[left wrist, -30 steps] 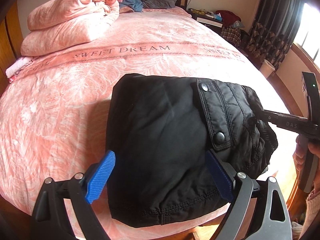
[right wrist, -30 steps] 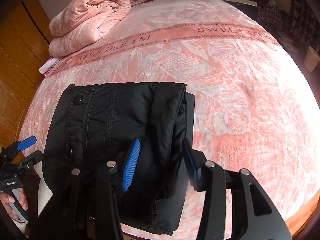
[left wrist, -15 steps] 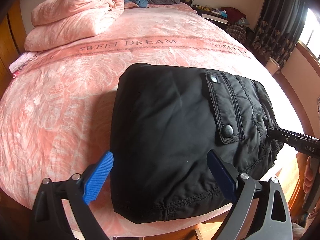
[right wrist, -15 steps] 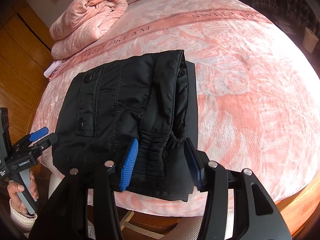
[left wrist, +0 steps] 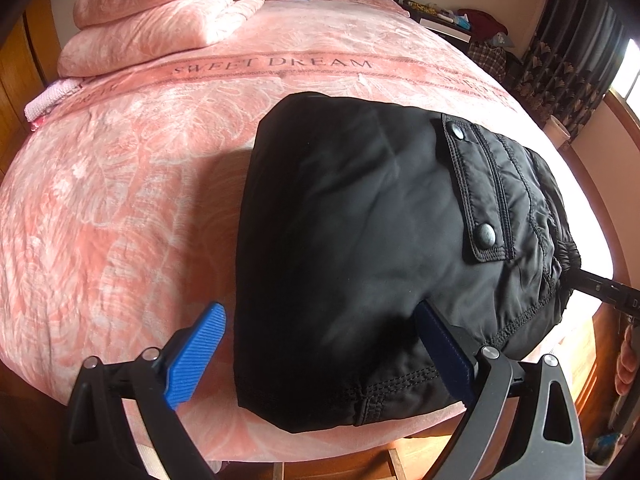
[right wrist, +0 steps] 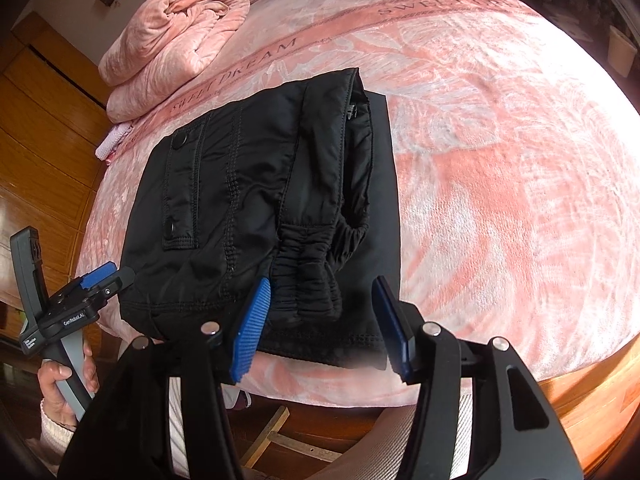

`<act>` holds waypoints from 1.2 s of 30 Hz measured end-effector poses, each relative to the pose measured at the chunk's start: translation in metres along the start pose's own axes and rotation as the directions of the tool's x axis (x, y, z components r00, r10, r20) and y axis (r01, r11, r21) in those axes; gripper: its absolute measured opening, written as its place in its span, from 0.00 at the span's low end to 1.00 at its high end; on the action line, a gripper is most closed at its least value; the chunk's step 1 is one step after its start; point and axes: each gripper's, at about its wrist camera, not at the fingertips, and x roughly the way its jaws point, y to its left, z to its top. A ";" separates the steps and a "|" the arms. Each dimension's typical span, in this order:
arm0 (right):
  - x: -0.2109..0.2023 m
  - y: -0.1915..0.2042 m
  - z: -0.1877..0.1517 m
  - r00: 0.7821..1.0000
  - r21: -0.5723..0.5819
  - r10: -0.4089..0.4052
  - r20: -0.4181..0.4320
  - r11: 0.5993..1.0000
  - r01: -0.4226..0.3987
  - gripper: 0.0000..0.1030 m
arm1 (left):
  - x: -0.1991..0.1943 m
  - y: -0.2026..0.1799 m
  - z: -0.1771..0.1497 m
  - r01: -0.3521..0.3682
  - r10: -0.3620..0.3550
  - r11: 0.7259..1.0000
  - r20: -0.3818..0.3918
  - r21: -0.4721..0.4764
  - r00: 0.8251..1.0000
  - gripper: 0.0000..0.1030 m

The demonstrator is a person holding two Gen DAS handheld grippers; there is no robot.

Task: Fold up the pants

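Folded black pants (left wrist: 360, 240) lying at the near edge of the bed (left wrist: 120, 200), long side running left to right. Left hand-held gripper (left wrist: 320, 356) spread wide, straddling the near hem; right hand-held gripper (right wrist: 324, 320) spread too, just before the waistband end.

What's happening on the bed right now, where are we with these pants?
A person with a handheld gripper in each hand is folding black pants on the pink bed cover. The pants lie in a compact folded bundle near the foot edge, pocket flap up and elastic waistband facing the right gripper. Both the left gripper and the right one are open at the bundle's near edge, gripping nothing. A folded pink blanket sits near the headboard.
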 end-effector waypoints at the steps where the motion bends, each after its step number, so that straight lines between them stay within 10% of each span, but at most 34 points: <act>1: 0.004 0.003 0.001 1.000 -0.005 0.011 -0.009 1.000 -0.011 0.44 | 0.001 0.000 0.000 -0.001 0.001 1.000 -0.002 0.000 1.000 0.94; 10: -0.017 0.026 0.011 0.996 -0.110 -0.051 0.075 0.992 0.059 0.32 | -0.003 0.005 -0.002 -0.001 0.001 1.000 -0.001 -0.019 1.000 0.94; 11: -0.025 0.028 0.014 0.994 -0.116 -0.058 0.098 0.991 0.069 0.11 | -0.004 0.005 -0.002 -0.002 0.002 1.000 -0.001 -0.020 1.000 0.94; 36: -0.018 0.009 -0.009 0.982 -0.103 -0.184 0.045 0.977 0.188 0.31 | -0.003 0.004 -0.008 0.004 -0.004 1.000 -0.008 -0.001 1.000 0.95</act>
